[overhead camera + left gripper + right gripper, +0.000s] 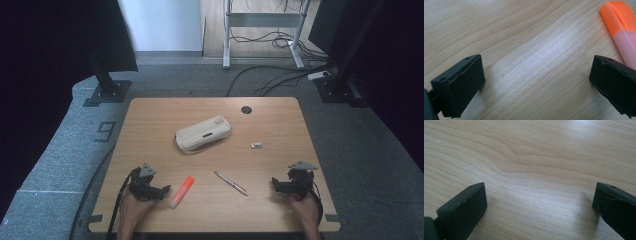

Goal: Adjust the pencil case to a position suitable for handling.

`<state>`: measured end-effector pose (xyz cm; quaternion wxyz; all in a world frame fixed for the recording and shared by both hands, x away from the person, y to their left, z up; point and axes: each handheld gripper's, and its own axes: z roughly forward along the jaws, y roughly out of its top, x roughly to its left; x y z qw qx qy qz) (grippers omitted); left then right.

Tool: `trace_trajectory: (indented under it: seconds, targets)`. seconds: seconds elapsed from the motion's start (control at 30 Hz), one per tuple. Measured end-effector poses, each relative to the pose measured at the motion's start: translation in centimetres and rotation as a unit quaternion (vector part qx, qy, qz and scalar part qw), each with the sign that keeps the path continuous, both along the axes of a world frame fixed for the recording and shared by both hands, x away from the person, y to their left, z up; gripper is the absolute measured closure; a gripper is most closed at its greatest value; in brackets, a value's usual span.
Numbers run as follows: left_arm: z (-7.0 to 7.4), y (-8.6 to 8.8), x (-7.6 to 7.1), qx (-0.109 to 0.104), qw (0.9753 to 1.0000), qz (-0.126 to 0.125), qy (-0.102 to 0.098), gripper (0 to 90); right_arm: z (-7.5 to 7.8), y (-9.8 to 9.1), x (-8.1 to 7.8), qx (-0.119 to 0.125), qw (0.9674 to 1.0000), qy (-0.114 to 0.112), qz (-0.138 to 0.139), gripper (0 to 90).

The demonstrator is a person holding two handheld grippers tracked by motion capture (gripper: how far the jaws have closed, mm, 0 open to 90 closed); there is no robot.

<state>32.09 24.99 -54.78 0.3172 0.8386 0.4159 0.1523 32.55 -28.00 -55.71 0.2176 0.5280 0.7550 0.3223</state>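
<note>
I note bare wood ahead of my right gripper (pixel 276 186), orange highlighter (pixel 181 191) just beside my left gripper (pixel 165 191), silver pen (pixel 230 183) mid-front, cream pencil case (pixel 203 134) blocking table (pixel 150 125) centre

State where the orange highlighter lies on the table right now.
In the high view the orange highlighter lies near the table's front edge, just right of the left gripper, left of the pen.

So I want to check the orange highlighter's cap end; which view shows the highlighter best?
The left gripper view: the highlighter lies close up, orange cap and paler body clear, though cut by the frame edge and a black jaw. The high view shows it whole but small, beside the left gripper.
</note>
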Motion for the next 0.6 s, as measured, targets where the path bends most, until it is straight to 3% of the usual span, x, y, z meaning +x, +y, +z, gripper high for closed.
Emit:
trace_trajectory:
  seconds: [0.23, 0.33, 0.47, 0.6]
  targets:
    - [0.4, -0.3, 0.5, -0.006, 0.9999, -0.011, 0.007, 0.0, 0.0, 0.0, 0.0, 0.000, 1.0000, 0.000, -0.001, 0.0]
    - [0.8, -0.7, 0.8, 0.005, 0.9998, -0.018, 0.003, 0.0, 0.0, 0.0, 0.0, 0.000, 1.0000, 0.000, 0.000, 0.0]
    - [1.8, -1.0, 1.6, -0.021, 0.9992, -0.033, 0.003, 0.0, 0.0, 0.0, 0.0, 0.000, 1.0000, 0.000, -0.001, 0.0]
    - [2.5, -1.4, 2.2, -0.027, 0.9989, -0.040, 0.002, 0.1, 0.0, 0.0, 0.0, 0.000, 1.0000, 0.000, -0.001, 0.0]
